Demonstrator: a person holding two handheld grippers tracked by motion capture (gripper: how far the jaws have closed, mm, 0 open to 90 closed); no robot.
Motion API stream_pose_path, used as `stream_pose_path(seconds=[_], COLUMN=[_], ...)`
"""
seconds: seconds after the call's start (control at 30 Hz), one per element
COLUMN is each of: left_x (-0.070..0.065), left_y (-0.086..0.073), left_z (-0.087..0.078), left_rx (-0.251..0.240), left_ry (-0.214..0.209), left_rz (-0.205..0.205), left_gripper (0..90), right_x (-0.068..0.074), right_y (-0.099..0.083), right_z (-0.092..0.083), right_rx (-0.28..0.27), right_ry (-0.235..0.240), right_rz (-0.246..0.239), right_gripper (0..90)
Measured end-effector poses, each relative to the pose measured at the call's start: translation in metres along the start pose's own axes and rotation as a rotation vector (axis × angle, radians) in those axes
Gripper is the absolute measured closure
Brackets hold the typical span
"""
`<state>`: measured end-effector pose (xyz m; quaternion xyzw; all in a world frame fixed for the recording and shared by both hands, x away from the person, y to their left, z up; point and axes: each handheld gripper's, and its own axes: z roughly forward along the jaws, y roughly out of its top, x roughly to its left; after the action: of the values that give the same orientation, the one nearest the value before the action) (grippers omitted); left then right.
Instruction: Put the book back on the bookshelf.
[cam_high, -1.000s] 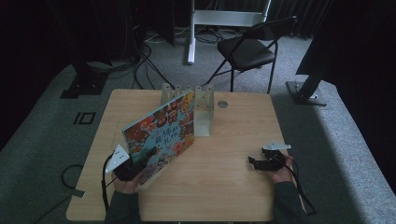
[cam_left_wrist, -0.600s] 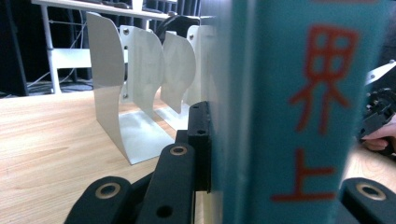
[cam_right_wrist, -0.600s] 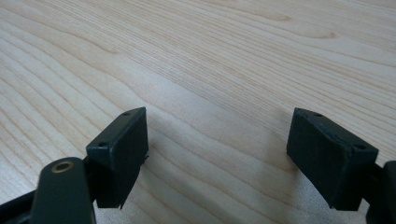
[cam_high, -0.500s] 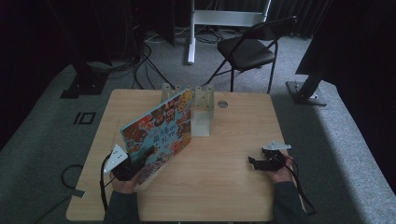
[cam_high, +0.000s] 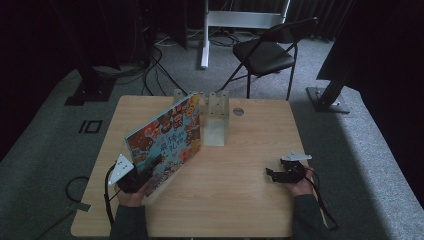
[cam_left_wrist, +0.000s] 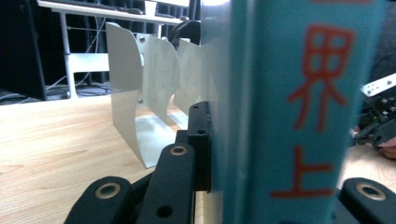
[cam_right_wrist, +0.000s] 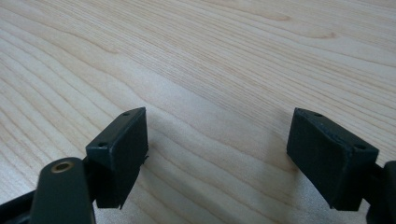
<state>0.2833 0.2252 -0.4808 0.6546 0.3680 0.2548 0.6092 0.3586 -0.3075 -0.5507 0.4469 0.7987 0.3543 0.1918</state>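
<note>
Left claw (cam_high: 150, 172) clamped on the tilted picture book (cam_high: 167, 140) (mid-carry); next, slot it into the rack (cam_high: 215, 112) at upper centre. Right claw (cam_high: 272, 175) apart.

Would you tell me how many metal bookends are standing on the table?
3 by the left gripper view: the nearest, a second behind it, a third beside the book; more may be hidden.

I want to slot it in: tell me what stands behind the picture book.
Behind the picture book stands a metal book rack with upright dividers; the book covers its left part. The left gripper holds the book.
</note>
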Motion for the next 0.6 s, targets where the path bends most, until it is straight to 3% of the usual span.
stream_pose_path(seconds=[0.6], left_x=[-0.0007], left_y=[0.0030], left_z=[-0.0005], left_rx=[-0.003], left_ry=[0.058], left_rz=[0.020], left_gripper=[81.1], right_x=[0.0000], right_y=[0.0000], right_z=[0.0000], right_rx=[0.001], right_ry=[0.001], right_rz=[0.000], right_gripper=[20.1])
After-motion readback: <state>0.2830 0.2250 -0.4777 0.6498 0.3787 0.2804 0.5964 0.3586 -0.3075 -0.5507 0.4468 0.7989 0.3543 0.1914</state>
